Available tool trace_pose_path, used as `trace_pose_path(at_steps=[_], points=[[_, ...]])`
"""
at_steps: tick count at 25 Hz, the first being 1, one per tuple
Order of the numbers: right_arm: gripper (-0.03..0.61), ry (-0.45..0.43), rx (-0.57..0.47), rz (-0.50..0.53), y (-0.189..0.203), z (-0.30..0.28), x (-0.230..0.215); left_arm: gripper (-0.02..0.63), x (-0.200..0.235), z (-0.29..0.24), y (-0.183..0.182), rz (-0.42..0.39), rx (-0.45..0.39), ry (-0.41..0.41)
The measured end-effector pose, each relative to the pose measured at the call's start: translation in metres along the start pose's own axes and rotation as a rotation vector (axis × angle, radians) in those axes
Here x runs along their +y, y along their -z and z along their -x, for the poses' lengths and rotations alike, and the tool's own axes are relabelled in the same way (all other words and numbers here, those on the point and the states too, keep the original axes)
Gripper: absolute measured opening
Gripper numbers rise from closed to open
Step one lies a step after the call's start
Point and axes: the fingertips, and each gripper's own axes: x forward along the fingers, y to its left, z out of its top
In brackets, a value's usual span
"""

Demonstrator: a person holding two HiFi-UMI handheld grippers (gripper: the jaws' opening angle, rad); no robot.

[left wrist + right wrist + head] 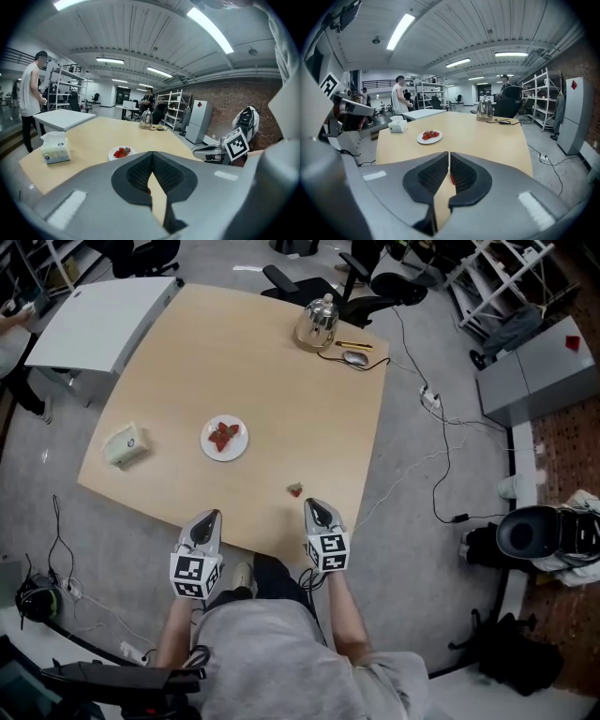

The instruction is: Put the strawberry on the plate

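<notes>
A loose red strawberry (295,490) lies on the wooden table (281,390) near its front edge. In the right gripper view the strawberry (451,178) shows as a red sliver behind the jaws. A white plate (224,439) holding cut strawberries sits further in and to the left; this plate (430,136) also appears in the right gripper view, and the plate (121,152) in the left one. My right gripper (315,505) hovers just right of and behind the loose strawberry, jaws shut and empty. My left gripper (209,516) is at the table's front edge, shut and empty.
A tissue box (125,444) sits at the table's left. A metal kettle (317,324), a mouse (355,358) and a cable are at the far edge. A white table (103,320) stands beyond at the left, where a person (32,96) stands. Office chairs and cables surround the table.
</notes>
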Motion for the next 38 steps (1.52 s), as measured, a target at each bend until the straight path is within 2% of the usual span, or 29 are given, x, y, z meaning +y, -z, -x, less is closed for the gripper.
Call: trace_pose_path(at_steps=[5,14,19,27,38], points=[[0.038,-0.023,0.065,0.014,0.018,-0.020,-0.005,0.020,0.004,-0.001,0.004,0.013,0.015,-0.028],[0.130,-0.046,0.176,0.016,0.051,-0.055,-0.012,0.020,0.011,-0.001,0.009,0.029,0.042,-0.078],[0.161,-0.068,0.224,0.010,0.069,-0.072,-0.015,0.020,0.016,0.000,0.013,0.042,0.059,-0.111],[0.172,-0.093,0.261,0.014,0.079,-0.086,-0.015,0.020,0.021,-0.003,0.016,0.058,0.081,-0.138],[0.153,-0.105,0.284,0.019,0.081,-0.094,-0.011,0.020,0.024,-0.007,0.016,0.069,0.079,-0.152]])
